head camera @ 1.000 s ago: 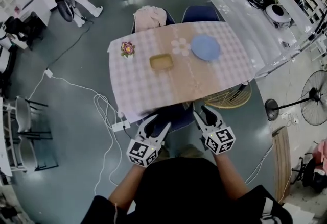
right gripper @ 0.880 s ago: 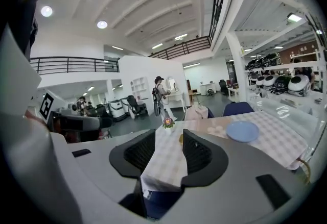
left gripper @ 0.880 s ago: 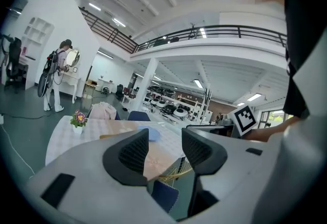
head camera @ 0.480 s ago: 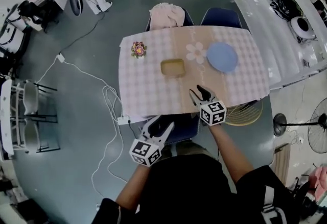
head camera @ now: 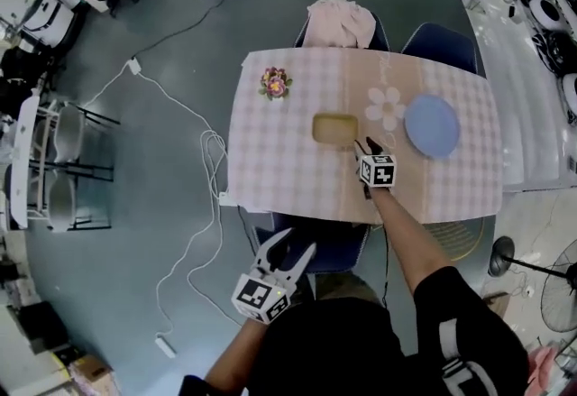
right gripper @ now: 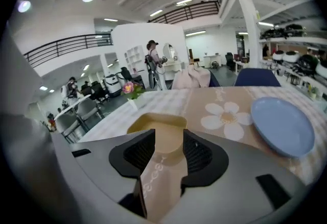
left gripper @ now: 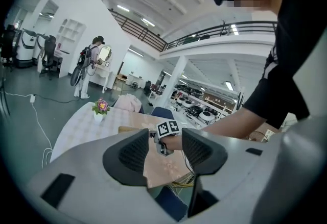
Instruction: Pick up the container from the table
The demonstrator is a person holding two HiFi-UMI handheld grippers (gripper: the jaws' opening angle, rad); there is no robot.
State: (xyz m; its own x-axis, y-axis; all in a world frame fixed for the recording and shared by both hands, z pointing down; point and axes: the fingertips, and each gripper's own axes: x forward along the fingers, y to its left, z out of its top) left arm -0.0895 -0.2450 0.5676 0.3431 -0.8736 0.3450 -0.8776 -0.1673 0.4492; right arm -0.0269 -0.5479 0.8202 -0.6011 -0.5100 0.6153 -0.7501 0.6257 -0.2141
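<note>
While the right tongs (head camera: 363,147) hover low over the worktop (head camera: 279,160) with their jaws spread and nothing clasped, the pickup is only at the approach stage. The container (head camera: 335,127), a shallow tan tray, sits flat on the worktop just ahead of these tongs and slightly to their left. In the right gripper view its near wall shows through the gap between the jaws, but I judge it not yet between them. What is left is most of the task: easing forward over the rim, closing on it, and lifting.

The left tongs (head camera: 293,250) are also spread and empty, held back off the worktop's near edge, well apart from the container.

To the right of the right tongs lies a blue plate (head camera: 432,125), near but apart from the container, with a printed daisy (head camera: 386,105) on the cloth between them. Farther ahead and to the left stands a small flower pot (head camera: 275,84). Beyond the worktop is a chair draped with pink cloth (head camera: 341,22). Nothing lies between the right tongs and the container; the plate looks like the only thing a wide sweep might brush.
</note>
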